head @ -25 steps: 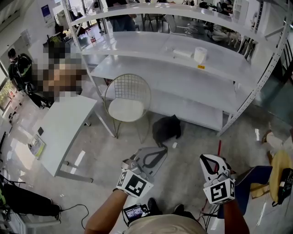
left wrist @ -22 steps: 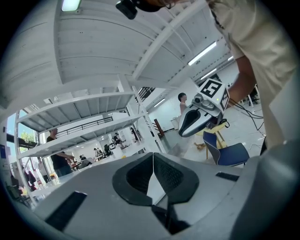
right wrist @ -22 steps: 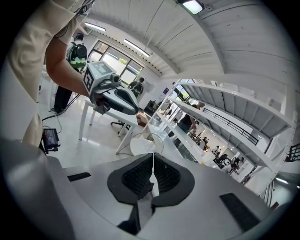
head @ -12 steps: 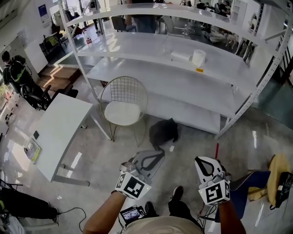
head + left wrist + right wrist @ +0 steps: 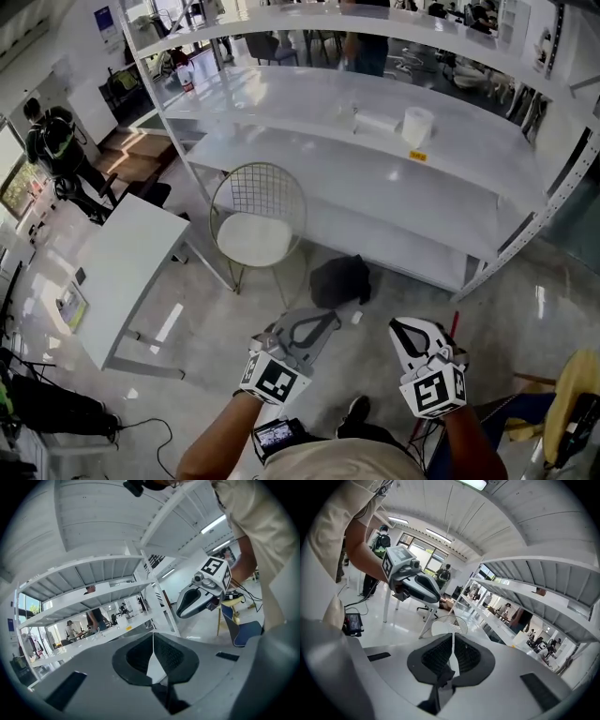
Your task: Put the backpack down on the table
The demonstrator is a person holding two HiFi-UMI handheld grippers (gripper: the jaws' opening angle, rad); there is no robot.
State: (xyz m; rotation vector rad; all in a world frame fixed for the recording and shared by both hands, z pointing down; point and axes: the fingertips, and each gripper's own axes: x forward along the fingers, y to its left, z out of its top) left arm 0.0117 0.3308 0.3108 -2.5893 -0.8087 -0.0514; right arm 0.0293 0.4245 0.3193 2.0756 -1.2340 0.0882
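The dark backpack [image 5: 340, 280] lies slumped on the floor in front of the shelf's lowest board, in the head view. The white table [image 5: 122, 272] stands to its left. My left gripper [image 5: 323, 323] hangs in the air short of the backpack, jaws shut and empty; its own view shows the closed tips [image 5: 153, 635]. My right gripper [image 5: 406, 329] is level with it to the right, also shut with nothing held, as its closed tips [image 5: 453, 637] show. Each gripper view shows the other gripper beside it; neither shows the backpack.
A wire chair with a white seat [image 5: 258, 220] stands just left of the backpack. Behind it runs a long white shelf unit [image 5: 375, 178] carrying a paper roll [image 5: 416, 126]. A red-handled stick [image 5: 453, 323] lies by the shelf post. People stand at the far left.
Both grippers and my viewpoint have moved forward toward the shelf; the backpack and chair sit closer in the head view. Both pairs of jaws stay shut.
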